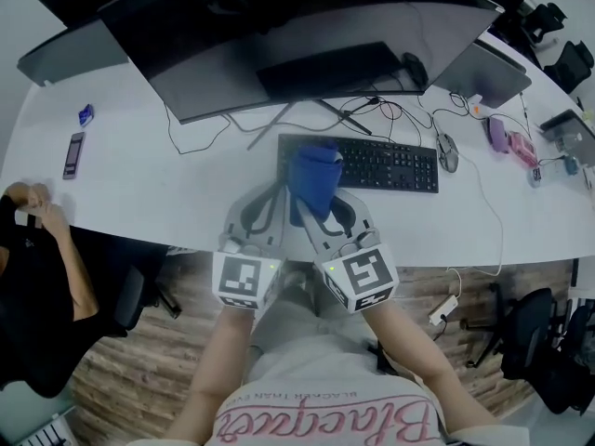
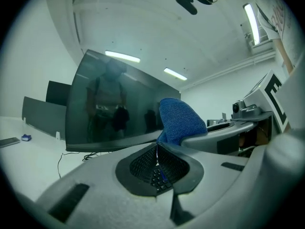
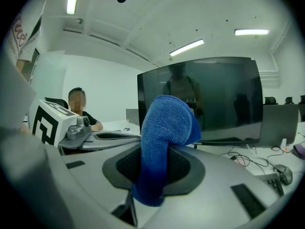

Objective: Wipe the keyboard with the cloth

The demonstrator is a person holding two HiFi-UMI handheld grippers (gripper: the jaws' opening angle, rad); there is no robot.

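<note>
A black keyboard (image 1: 381, 163) lies on the white desk (image 1: 167, 189) below the big monitor. A blue cloth (image 1: 314, 177) stands bunched over the keyboard's left end. My right gripper (image 1: 313, 204) is shut on it, and in the right gripper view the cloth (image 3: 164, 137) rises in a fold out of the closed jaws of that gripper (image 3: 151, 178). My left gripper (image 1: 275, 195) sits close beside it on the left, shut with nothing held. In the left gripper view its jaws meet (image 2: 157, 163), keyboard keys show through the slit, and the cloth (image 2: 180, 120) stands just beyond.
A wide curved monitor (image 1: 307, 35) fills the back of the desk, with cables (image 1: 390, 114) in front. A mouse (image 1: 448, 151) lies right of the keyboard. A phone (image 1: 73, 154) rests far left. A person (image 1: 37, 258) sits at the left. The near desk edge runs just under both grippers.
</note>
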